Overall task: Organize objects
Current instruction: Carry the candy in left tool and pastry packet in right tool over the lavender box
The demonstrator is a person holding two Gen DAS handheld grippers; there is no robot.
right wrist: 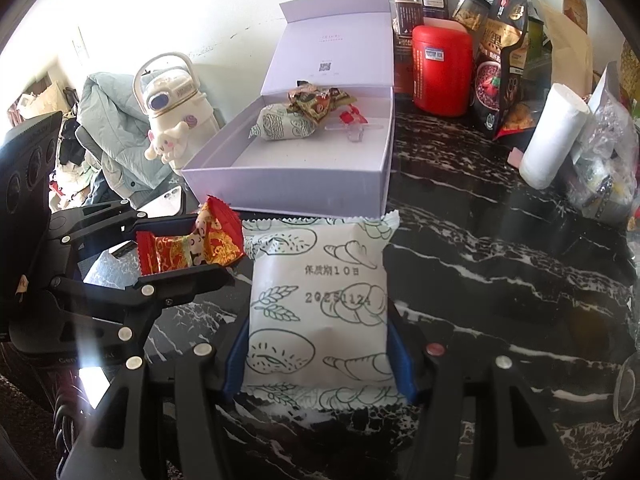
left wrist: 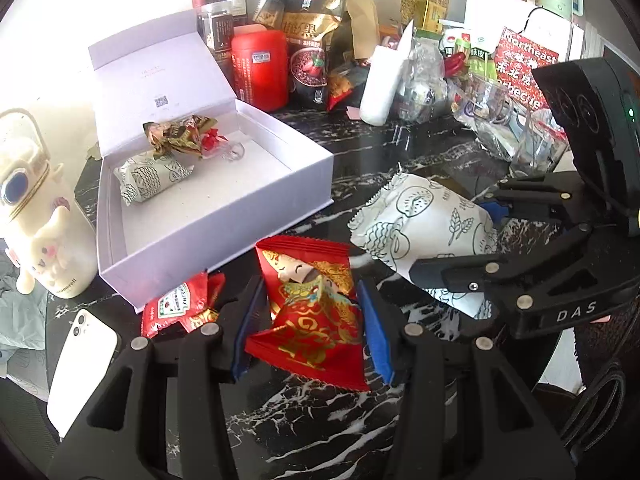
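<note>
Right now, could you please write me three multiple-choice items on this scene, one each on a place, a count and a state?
1. Where does the ketchup sachet lie?
A. inside the white box
B. on the marble table beside the white box
C. on the white phone

2. How many white printed bread packets are in view?
A. one
B. two
C. four

3. What does the left hand-held gripper hold?
A. nothing
B. a glass cup
C. a red and gold snack packet

Answers:
1 B: the sachet rests on the table just outside the wall of the white box.
2 B: one bread packet lies in the box, another is in the right hand-held gripper.
3 C: the blue pads press both sides of the red and gold snack packet.
</note>
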